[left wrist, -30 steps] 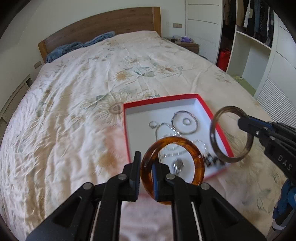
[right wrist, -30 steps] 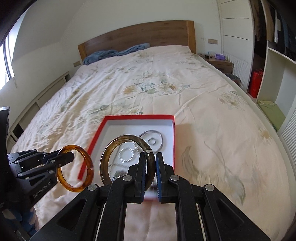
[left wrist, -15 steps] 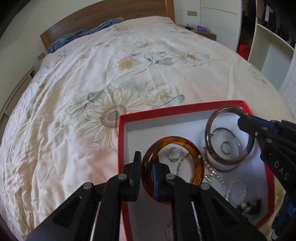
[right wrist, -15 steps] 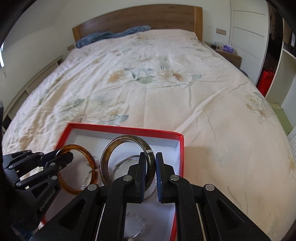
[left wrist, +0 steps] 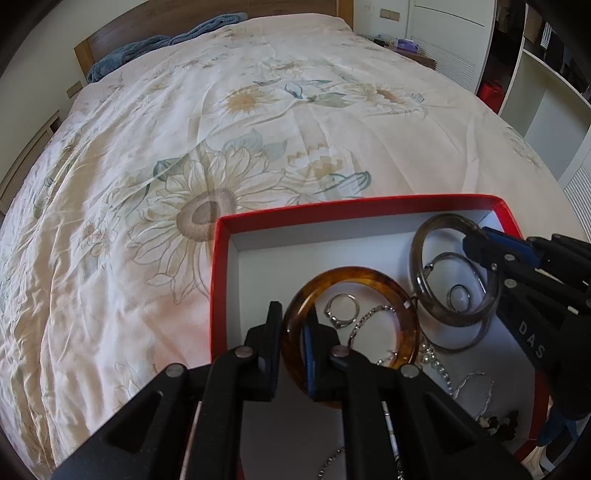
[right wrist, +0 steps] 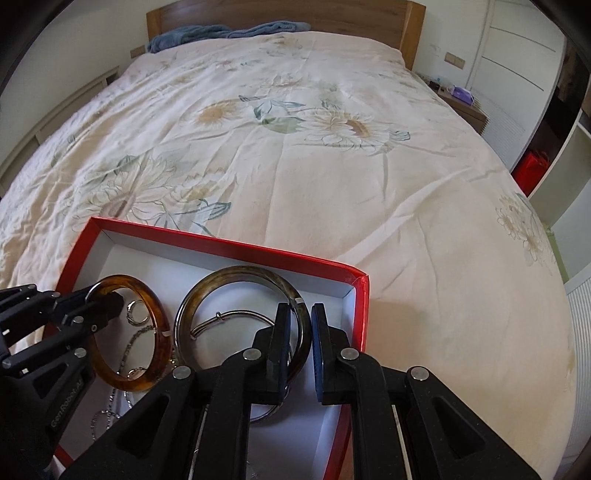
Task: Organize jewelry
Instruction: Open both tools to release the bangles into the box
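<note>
Bangles, two in all, are each pinched by one tool above the red box (left wrist: 218, 280), the landmark for what follows. Nearest the left-wrist camera, the left tool (left wrist: 291, 343) is closed on the rim of the amber bangle (left wrist: 406, 314), which stands on edge over the box's near-left floor. Beside it, toward the box's right wall, the right tool (right wrist: 299, 339) is clamped on the grey-brown bangle (right wrist: 207, 291), likewise upright; the two rings nearly touch at their adjacent rims.

Below both bangles, inside the box, lie one thin silver bangle (left wrist: 476, 341), two small rings (left wrist: 341, 304), at least two chains (left wrist: 364, 323) and a dark small piece (left wrist: 495, 424) at the near-right corner; finer counts cannot be told.

Each bangle hangs directly over the box interior, so the coming move appears to be a short descent and release, the ring planes needing to tip flat. The left tool is nearer the bare left floor, the right tool above the silver bangle.

Beyond the box stretches the bed (right wrist: 332, 166), with a blue towel (right wrist: 221, 33) at the headboard.
</note>
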Action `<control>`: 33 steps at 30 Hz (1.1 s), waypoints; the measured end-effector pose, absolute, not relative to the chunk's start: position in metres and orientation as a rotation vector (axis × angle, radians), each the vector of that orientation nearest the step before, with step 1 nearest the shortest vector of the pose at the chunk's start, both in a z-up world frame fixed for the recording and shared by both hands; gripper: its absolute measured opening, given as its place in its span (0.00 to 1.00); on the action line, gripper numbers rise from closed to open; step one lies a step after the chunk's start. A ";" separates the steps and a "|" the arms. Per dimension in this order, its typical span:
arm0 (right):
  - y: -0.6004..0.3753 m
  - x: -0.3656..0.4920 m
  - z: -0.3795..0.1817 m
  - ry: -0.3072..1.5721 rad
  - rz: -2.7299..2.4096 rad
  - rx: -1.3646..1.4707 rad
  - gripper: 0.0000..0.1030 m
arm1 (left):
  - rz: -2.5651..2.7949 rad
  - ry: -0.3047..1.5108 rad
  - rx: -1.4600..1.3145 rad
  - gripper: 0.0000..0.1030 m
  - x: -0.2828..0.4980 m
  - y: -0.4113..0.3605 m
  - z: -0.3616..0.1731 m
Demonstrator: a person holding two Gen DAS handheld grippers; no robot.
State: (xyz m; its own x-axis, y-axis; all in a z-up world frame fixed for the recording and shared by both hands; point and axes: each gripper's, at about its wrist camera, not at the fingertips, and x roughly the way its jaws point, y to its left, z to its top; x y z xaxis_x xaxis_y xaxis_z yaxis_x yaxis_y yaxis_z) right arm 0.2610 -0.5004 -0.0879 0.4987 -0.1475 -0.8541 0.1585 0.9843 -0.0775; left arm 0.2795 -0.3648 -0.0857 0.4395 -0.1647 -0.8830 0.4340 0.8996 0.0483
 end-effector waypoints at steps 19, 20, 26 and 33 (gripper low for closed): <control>-0.504 0.239 -0.053 0.947 -0.190 0.056 0.34 | -0.449 1.030 0.203 0.21 0.269 -0.356 -0.062; -0.504 0.234 -0.048 0.939 -0.194 0.062 0.36 | -0.455 1.025 0.200 0.23 0.267 -0.355 -0.059; -0.500 0.206 -0.029 0.906 -0.218 0.076 0.45 | -0.463 0.981 0.171 0.35 0.245 -0.340 -0.033; -0.471 0.167 -0.012 0.887 -0.190 0.101 0.50 | -0.438 0.918 0.160 0.45 0.209 -0.313 0.000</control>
